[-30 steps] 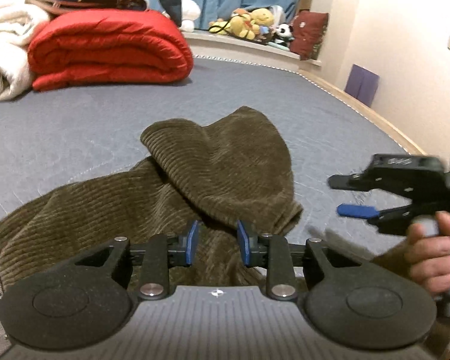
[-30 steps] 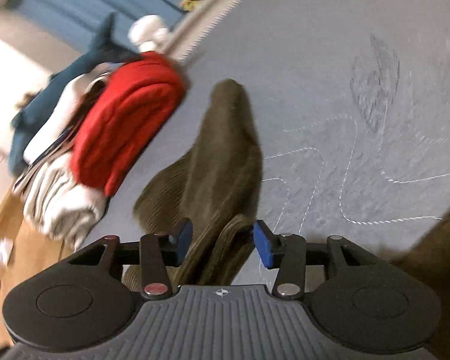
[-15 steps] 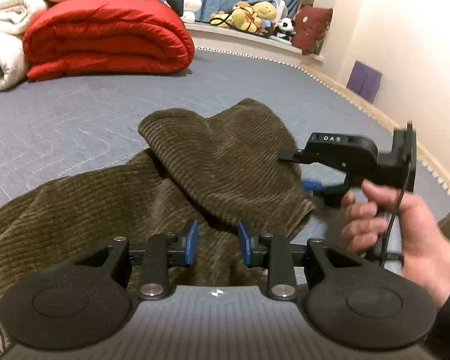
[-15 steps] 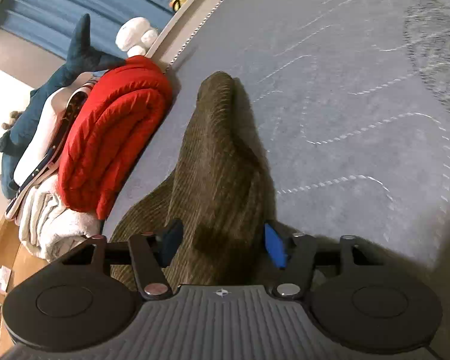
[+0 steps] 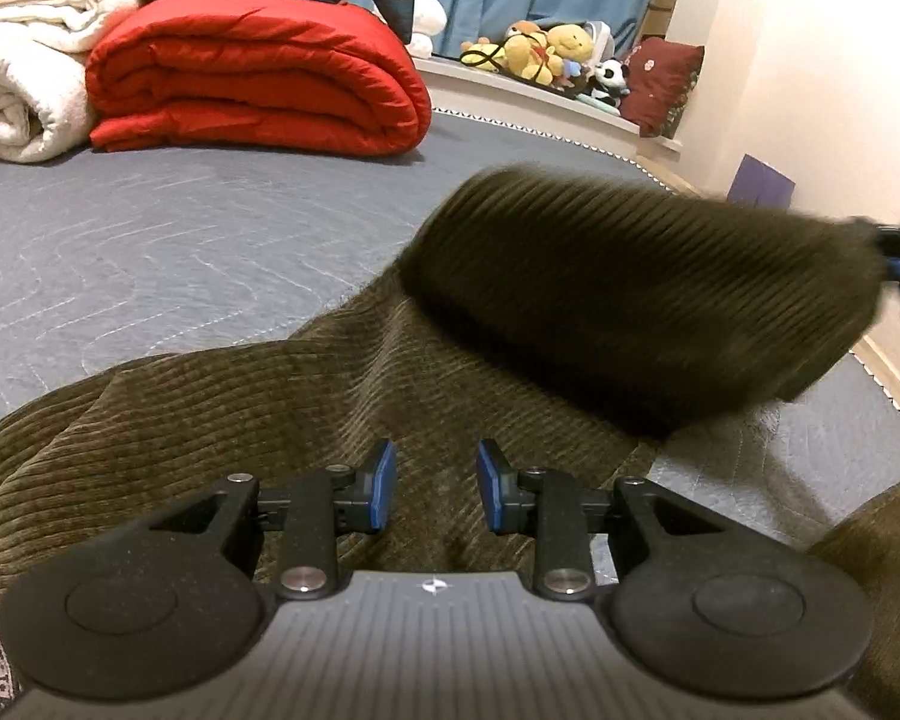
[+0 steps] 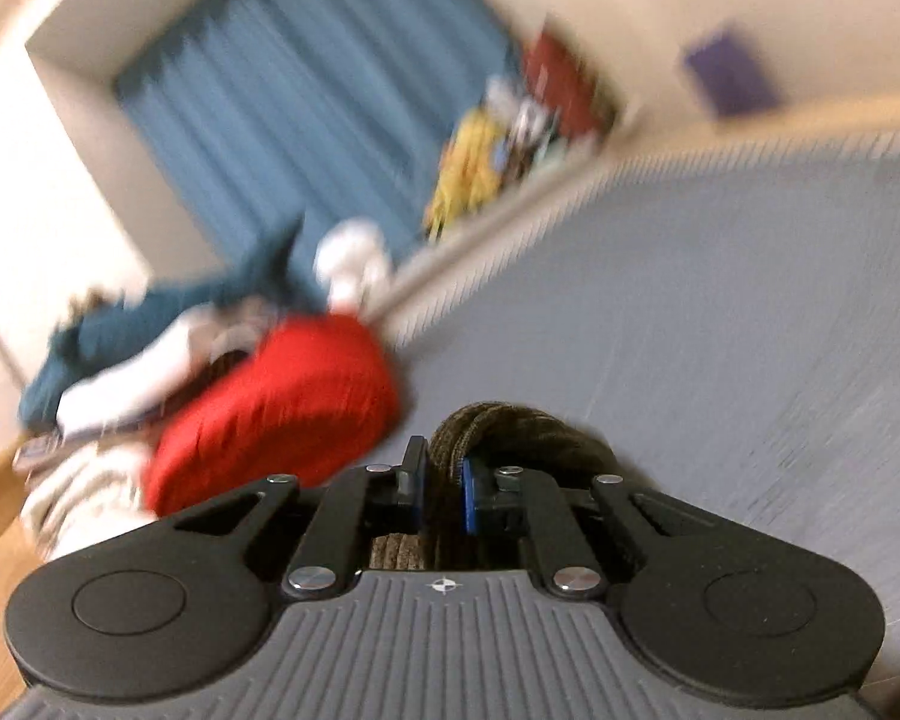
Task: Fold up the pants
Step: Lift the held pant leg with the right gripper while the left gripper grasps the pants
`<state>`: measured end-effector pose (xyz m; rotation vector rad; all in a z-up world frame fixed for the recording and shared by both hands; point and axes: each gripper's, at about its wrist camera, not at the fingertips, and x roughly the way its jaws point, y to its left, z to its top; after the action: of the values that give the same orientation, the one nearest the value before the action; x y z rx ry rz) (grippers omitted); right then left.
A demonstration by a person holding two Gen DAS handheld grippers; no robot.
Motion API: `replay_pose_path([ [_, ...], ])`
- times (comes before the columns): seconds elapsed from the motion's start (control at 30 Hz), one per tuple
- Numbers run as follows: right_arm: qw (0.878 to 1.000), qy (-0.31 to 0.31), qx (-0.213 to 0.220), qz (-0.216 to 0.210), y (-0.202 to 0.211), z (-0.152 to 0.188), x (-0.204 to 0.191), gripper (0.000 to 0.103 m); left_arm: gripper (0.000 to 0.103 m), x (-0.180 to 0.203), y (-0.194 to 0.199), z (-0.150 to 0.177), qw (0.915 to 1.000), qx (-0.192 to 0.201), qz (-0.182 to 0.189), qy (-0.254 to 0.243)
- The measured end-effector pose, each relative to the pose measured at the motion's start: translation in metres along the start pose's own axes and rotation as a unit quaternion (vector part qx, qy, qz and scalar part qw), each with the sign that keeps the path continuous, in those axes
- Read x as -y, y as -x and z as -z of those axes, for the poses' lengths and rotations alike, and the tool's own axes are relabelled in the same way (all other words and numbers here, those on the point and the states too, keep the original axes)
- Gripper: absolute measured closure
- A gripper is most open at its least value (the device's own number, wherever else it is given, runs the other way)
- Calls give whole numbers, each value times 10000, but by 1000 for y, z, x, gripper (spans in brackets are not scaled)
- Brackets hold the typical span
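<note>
Your right gripper is clamped on a bunched fold of the corduroy pants; your left gripper gapes above them. Only the left view shows the pant leg lifted over the mattress.

One pair of pants, two hand-held grippers, one red quilt.

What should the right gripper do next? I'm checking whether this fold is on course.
Probably carry the lifted leg across and lay it down flat. The right gripper is shut on the pants, whose raised, blurred leg hangs above the bed; the left gripper is open over the rest.
</note>
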<state>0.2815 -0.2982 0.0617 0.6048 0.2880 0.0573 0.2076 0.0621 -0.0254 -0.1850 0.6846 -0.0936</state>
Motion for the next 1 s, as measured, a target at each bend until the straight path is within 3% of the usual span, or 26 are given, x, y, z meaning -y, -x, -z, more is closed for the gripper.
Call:
replay_pose_path([
  [0.07,9982,229,441,348,28,-6,5,91,70,2,0,0,10000,-20,24,-39],
  [0.13,9931,397,527,973,35,-2,21,90,70,4,-1,1,10000,-47,30,-83],
  [0.27,9878,-94,-291,1528,7,18,78,86,70,5,-5,4,9998,-144,-2,-125],
  [0.37,9832,-499,-929,1488,-19,28,103,84,69,4,-9,4,9997,-189,-22,-124],
  [0.5,9818,-853,-1042,1342,-34,22,113,49,69,4,-12,4,9996,-229,-24,-143],
  [0.53,9815,-987,-1055,1255,-35,20,117,44,69,5,-13,4,9996,-244,-19,-151],
  [0.6,9804,-1153,-1082,1178,-39,19,120,43,68,6,-14,4,9995,-262,-3,-171],
  [0.67,9780,-1364,-1075,1159,-39,17,127,43,68,8,-14,5,9994,-268,6,-199],
  [0.77,9735,-1703,-936,1209,-37,15,134,59,67,9,-15,7,9993,-281,16,-233],
  [0.8,9737,-1679,-874,1267,-34,15,134,78,67,9,-15,7,9993,-290,11,-231],
  [0.83,9759,-1563,-780,1310,-31,15,132,87,67,9,-16,7,9993,-303,11,-223],
  [1.0,9944,-461,-111,940,-11,6,93,89,67,8,-18,8,9993,-342,74,-165],
])
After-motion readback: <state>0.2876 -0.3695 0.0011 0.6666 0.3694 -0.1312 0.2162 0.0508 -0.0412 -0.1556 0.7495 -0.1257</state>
